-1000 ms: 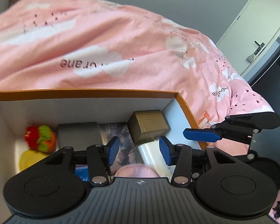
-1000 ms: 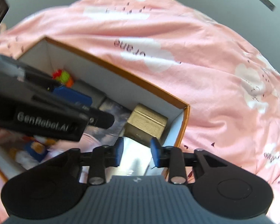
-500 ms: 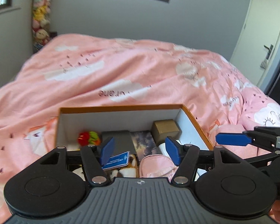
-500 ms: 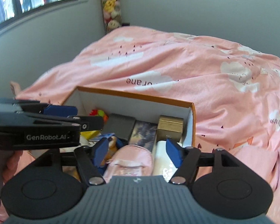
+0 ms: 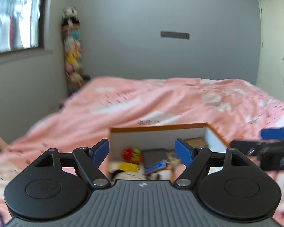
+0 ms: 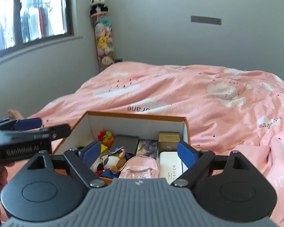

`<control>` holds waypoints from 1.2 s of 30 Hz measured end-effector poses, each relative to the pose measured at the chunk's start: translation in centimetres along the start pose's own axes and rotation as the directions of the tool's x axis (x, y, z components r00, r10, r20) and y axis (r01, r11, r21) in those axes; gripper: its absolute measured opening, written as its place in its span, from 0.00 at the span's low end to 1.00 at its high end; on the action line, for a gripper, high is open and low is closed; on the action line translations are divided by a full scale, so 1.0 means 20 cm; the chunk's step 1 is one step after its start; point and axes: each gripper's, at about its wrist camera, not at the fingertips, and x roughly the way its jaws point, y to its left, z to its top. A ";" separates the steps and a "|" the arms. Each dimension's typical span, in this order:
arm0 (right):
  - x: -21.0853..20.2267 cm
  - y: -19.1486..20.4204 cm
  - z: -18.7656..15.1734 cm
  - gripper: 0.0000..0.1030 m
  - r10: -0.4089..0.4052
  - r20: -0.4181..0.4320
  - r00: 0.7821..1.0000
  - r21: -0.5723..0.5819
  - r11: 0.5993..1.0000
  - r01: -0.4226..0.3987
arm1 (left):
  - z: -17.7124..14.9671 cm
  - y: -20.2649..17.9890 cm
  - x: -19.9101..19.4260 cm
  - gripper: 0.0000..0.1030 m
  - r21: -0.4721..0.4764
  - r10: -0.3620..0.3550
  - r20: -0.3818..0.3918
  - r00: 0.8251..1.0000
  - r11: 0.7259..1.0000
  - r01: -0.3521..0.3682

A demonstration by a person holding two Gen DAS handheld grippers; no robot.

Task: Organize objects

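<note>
Bedroom with grey walls, a window and a pink blanket (image 6: 179, 90) on the bed. On the blanket, an open box (image 6: 138, 115) with an orange rim, packed tight: pink pouch (image 6: 140, 167), white case (image 6: 169, 165), gold box (image 6: 168, 141), soft toy (image 6: 113, 158). Straight ahead of and below both tongs, long side running left to right. Right gripper (image 6: 138, 151) nearer, jaws just spread wide, nothing between. Left gripper (image 5: 142, 151) wide apart too, empty, off to the left side of the box. Probably all packed now.

We are seeing a pink duvet (image 6: 179, 87) showing white cloud prints. The box (image 6: 138, 115) is showing an orange rim and white walls, holding a gold carton (image 6: 168, 141) and pink pouch (image 6: 140, 167).
</note>
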 end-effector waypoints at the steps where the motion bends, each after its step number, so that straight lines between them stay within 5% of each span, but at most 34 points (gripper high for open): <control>1: -0.02 -0.01 -0.01 0.87 -0.001 0.011 1.000 0.016 1.000 0.000 | -0.02 0.00 -0.01 0.88 -0.003 0.001 0.013 1.000 1.000 -0.001; 8: -0.02 -0.05 -0.09 0.90 -0.009 0.016 1.000 0.103 0.995 0.008 | -0.12 -0.02 0.04 0.88 -0.083 -0.082 -0.040 0.996 0.993 0.078; 36: 0.13 -0.05 -0.21 0.90 -0.066 -0.047 0.997 0.058 0.996 0.069 | -0.17 -0.05 0.13 0.88 -0.026 -0.016 -0.110 0.994 1.000 0.013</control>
